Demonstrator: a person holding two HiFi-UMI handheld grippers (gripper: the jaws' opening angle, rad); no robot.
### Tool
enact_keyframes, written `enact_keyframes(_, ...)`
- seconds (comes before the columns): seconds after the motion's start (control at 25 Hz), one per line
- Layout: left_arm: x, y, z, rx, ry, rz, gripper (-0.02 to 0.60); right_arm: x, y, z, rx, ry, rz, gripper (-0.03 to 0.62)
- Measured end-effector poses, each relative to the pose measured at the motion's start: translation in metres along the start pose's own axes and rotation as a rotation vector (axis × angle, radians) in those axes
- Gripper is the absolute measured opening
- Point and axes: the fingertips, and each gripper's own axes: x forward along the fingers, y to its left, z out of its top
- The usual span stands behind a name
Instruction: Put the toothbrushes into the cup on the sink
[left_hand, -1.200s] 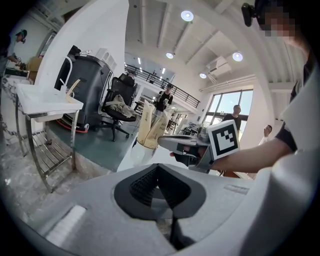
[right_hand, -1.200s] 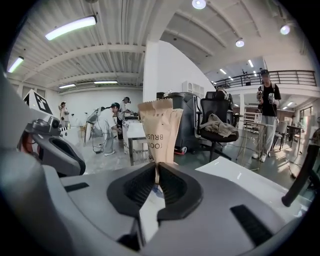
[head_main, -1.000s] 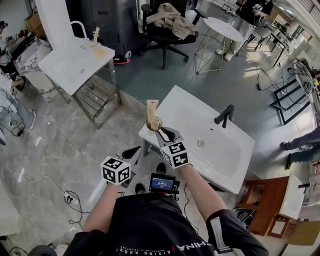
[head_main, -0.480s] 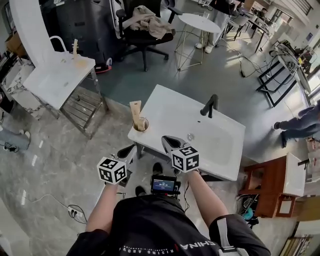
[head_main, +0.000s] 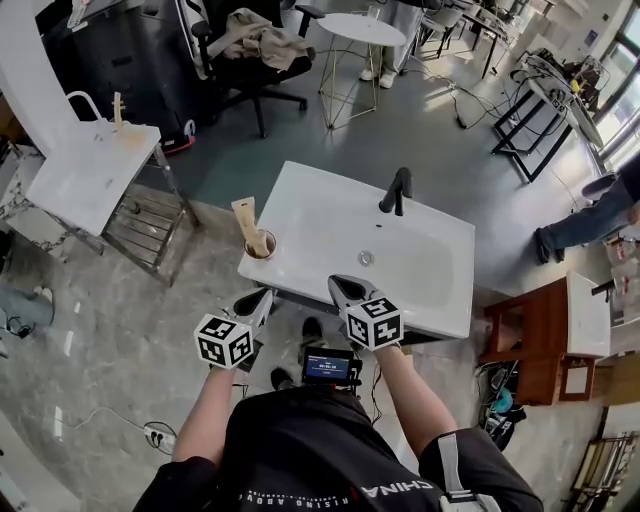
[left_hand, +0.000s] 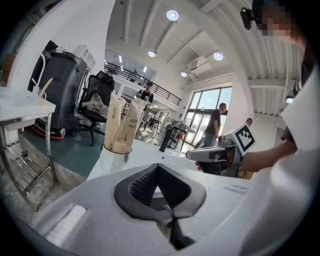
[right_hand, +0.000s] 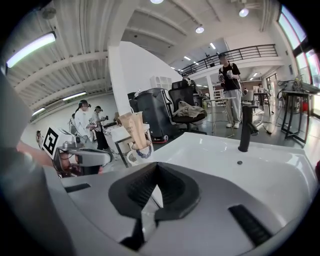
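Observation:
A white cup (head_main: 260, 248) stands on the left corner of the white sink (head_main: 430, 290), with tan boxed toothbrushes (head_main: 246, 220) sticking up out of it. My right gripper (head_main: 343, 288) hovers over the sink's near edge, a little right of the cup, shut and empty. My left gripper (head_main: 260, 299) hangs just off the sink's near left corner, also shut with nothing in it. In the left gripper view the cup (left_hand: 113, 156) and toothbrushes (left_hand: 123, 126) lie ahead of the closed jaws. The right gripper view has the cup (right_hand: 139, 151) ahead to the left.
A black faucet (head_main: 397, 190) stands at the sink's back and a drain (head_main: 367, 258) lies in the basin. A white table (head_main: 85, 175) on a metal frame is far left, an office chair (head_main: 250, 50) behind, a wooden cabinet (head_main: 530, 345) right. A person's legs (head_main: 590, 215) are at right.
My right gripper has drawn back from the cup to the sink's near edge and its jaws have closed. The toothbrush box stays in the cup. The left gripper has barely moved.

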Motion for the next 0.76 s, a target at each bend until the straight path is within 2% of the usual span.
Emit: enact_keyframes(0.76, 0.004, -0.013, -0.003, 0.047, 0.023, -0.030, 0.007, 0.002, 0.002, 0.002, -0.012, -0.007, 0.017, 0.008)
